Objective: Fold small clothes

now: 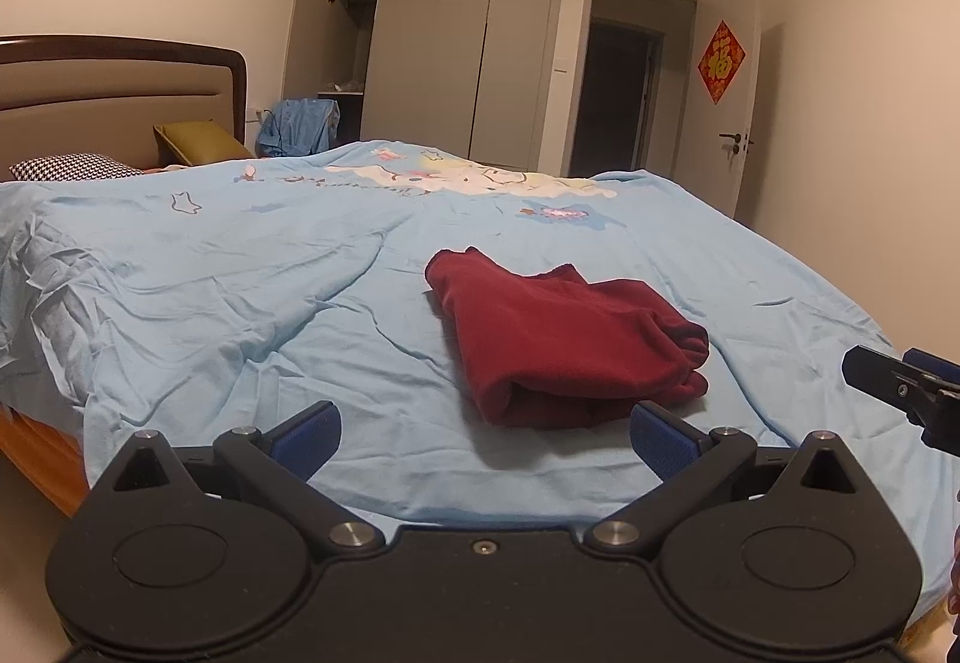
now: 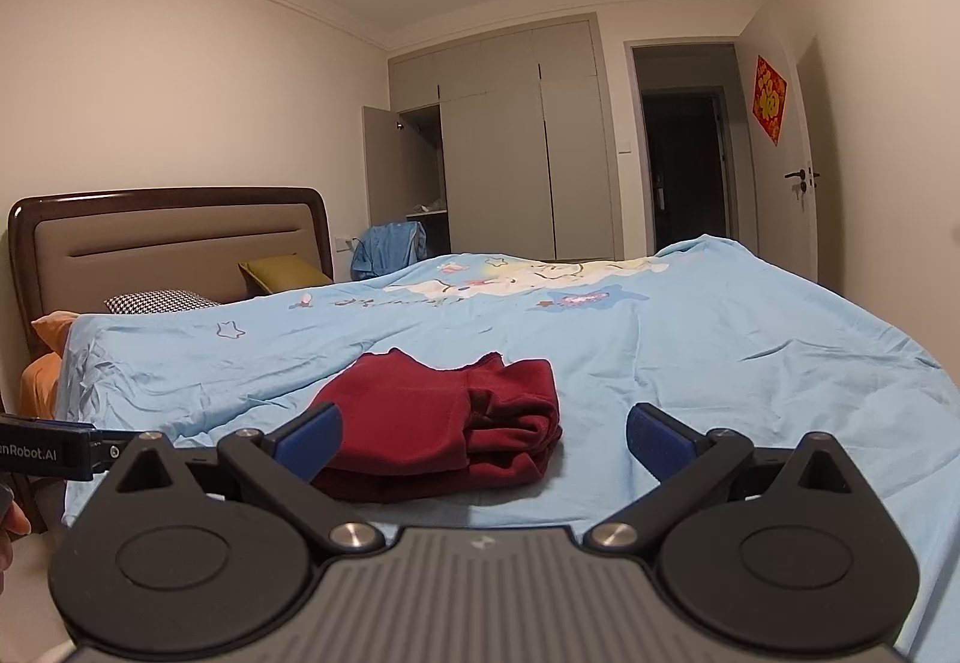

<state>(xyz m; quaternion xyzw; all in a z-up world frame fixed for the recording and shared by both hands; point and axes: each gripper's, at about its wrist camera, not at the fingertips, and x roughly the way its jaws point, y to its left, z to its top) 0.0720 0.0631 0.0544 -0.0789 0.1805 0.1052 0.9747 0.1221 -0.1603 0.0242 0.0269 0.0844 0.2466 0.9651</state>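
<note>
A dark red garment (image 1: 564,339) lies folded in a compact bundle on the light blue bedspread (image 1: 240,303), near the bed's front edge. My left gripper (image 1: 483,438) is open just short of it, blue pads wide apart and empty. In the right wrist view the same red garment (image 2: 444,423) sits slightly left of centre. My right gripper (image 2: 483,438) is open too, its left pad (image 2: 312,438) overlapping the bundle's near corner in the image; contact is unclear. The right gripper (image 1: 900,387) also shows at the right edge of the left wrist view.
A headboard (image 2: 168,237) and pillows (image 2: 159,301) are at the far left. Grey wardrobes (image 2: 516,147), one door open, line the back wall beside a dark doorway (image 2: 684,165). Blue cloth (image 2: 387,249) hangs beyond the bed. The left gripper's body (image 2: 42,450) juts in at the left.
</note>
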